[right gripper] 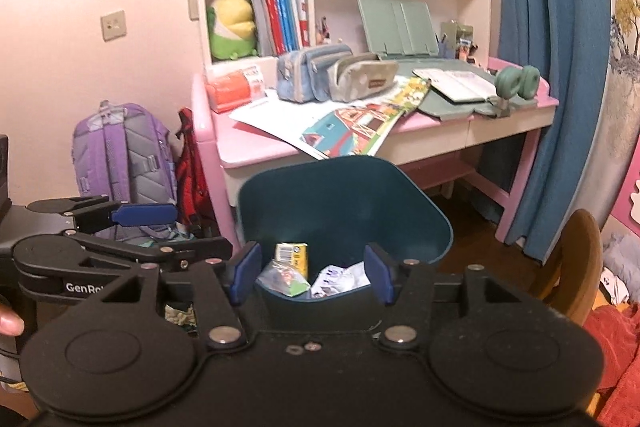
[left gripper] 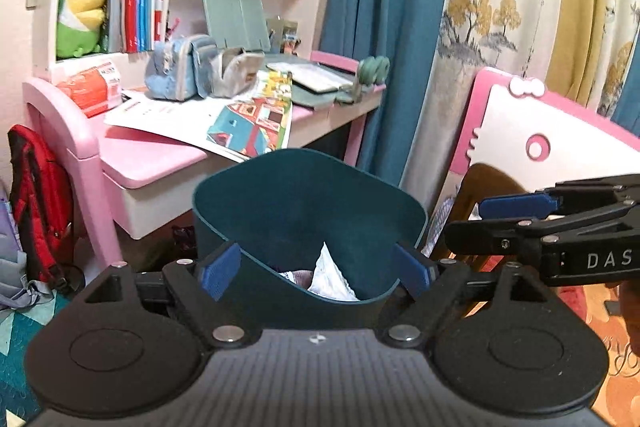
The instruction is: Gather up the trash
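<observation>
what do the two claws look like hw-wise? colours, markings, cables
Both match: matte black linkage bodies with silver pivot rivets, two round discs on the base, and blue ribbed pads on the fingertips. The left claw has a ribbed grey centre plate; from the right camera its side reads "GenRo", cut off. The right claw shows white "DAS" lettering from the left camera. No cables visible, no sleeves.

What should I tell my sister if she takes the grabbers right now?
Left gripper: open, empty, over the near rim of the teal bin.
Right gripper: open, empty, over the same bin.
In the bin: a yellow carton, crumpled white wrappers and a clear plastic wrapper.
Done: that trash is in.
Left: check the pink desk and the floor around it for more; none is clearly visible from here.
</observation>
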The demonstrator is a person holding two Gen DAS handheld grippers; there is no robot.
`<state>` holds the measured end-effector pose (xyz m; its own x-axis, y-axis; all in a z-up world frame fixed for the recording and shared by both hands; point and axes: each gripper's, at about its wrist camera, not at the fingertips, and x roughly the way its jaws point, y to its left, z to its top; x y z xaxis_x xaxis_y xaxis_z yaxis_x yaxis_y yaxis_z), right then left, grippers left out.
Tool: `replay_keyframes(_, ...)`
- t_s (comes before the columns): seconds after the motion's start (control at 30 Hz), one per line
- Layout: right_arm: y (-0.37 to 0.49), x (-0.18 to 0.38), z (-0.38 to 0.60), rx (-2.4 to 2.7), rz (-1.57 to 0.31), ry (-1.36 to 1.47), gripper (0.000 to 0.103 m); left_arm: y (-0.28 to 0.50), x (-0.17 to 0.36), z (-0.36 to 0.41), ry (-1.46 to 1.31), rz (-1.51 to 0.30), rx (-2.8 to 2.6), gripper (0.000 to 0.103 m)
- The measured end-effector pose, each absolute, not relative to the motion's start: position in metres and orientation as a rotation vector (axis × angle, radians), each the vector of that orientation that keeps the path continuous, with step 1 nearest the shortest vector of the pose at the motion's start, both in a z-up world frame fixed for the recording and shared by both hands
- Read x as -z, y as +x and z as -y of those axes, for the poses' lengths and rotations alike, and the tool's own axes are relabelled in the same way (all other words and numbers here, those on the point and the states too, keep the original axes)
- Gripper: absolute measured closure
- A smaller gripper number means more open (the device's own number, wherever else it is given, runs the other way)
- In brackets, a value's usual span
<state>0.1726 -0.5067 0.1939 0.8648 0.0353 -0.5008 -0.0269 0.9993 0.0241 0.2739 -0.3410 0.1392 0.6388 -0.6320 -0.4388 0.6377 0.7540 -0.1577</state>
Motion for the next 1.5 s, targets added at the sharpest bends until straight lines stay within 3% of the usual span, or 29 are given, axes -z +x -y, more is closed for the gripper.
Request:
replay_keyframes(0.1, 0.164, -0.199, 0.502, -0.043, -0.51, 0.015, 0.046, 0.264, -0.146, 0.334, 0.022, -0.467, 0.711, 0.015)
replay_keyframes(0.17, 0.159, -0.201, 0.499, -0.046, -0.502, 0.011, 0.046, 0.258, -0.15, 0.329, 0.021, -0.447, 0.693, 0.0)
replay_keyframes(1.5, 0.117, -0.233, 0.469, -0.024, -0.495, -0.017, 0.043, 0.21, -0.196, 0.289, 0.0, -0.382, 0.706, 0.0)
